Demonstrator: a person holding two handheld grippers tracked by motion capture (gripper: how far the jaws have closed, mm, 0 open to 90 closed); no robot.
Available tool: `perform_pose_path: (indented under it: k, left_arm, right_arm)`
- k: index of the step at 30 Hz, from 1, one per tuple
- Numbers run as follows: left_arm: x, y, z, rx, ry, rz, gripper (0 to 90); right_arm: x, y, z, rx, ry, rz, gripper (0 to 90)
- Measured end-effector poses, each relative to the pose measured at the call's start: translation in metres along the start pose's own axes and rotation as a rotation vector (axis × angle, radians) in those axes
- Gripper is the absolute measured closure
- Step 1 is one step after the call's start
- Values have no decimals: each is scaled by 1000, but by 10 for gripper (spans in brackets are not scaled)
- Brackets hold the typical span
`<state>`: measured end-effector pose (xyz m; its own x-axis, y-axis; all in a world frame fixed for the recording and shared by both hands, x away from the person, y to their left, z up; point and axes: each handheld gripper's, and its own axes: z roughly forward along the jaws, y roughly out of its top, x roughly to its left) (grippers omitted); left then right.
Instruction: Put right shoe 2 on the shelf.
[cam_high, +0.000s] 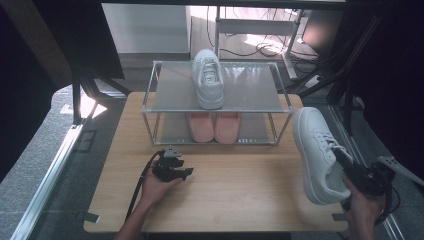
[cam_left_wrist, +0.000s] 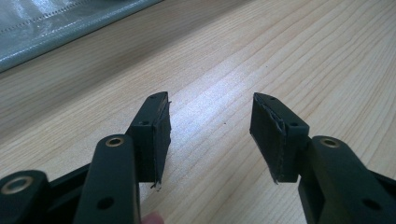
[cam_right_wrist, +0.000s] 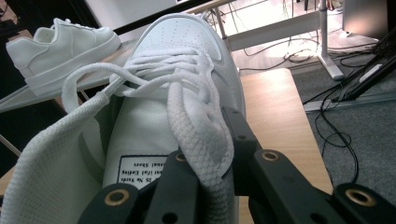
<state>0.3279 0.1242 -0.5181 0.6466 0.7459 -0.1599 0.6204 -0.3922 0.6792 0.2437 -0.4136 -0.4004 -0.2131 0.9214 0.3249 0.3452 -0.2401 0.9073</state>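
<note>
Right gripper (cam_high: 350, 169) clamps the white sneaker (cam_high: 316, 152) by its collar; left gripper (cam_high: 186, 172) rests open. Such a thin hold may let the shoe swing or slip free.

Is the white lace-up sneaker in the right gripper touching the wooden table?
Apart. The high view shows the white sneaker tilted on edge in the right gripper, its sole clear of the wooden table.

- White sneaker (cam_right_wrist: 187, 60): smooth matt leather-look upper, woven cloth laces (perforated toe).
- Table (cam_left_wrist: 280, 56): pale wood grain, slight sheen.
- Shoe rack (cam_high: 165, 92): metal frame, grey mesh shelves.
</note>
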Motion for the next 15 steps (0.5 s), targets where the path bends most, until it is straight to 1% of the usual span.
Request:
perform_pose_path:
  k: [7, 8, 9, 10, 15]
  left_arm:
    - [0, 0, 0, 1, 0, 0, 484]
    - [0, 0, 0, 2, 0, -6, 484]
    - [0, 0, 0, 3, -1, 1, 484]
    - [0, 0, 1, 1, -1, -1, 484]
    - [0, 0, 1, 4, -1, 0, 484]
  right_arm:
    - [5, 7, 2, -16, 7, 9, 847]
    - [5, 8, 2, -21, 9, 6, 847]
    - [6, 9, 3, -23, 11, 8, 847]
    - [7, 11, 3, -25, 14, 16, 847]
    - [13, 20, 5, -41, 24, 14, 847]
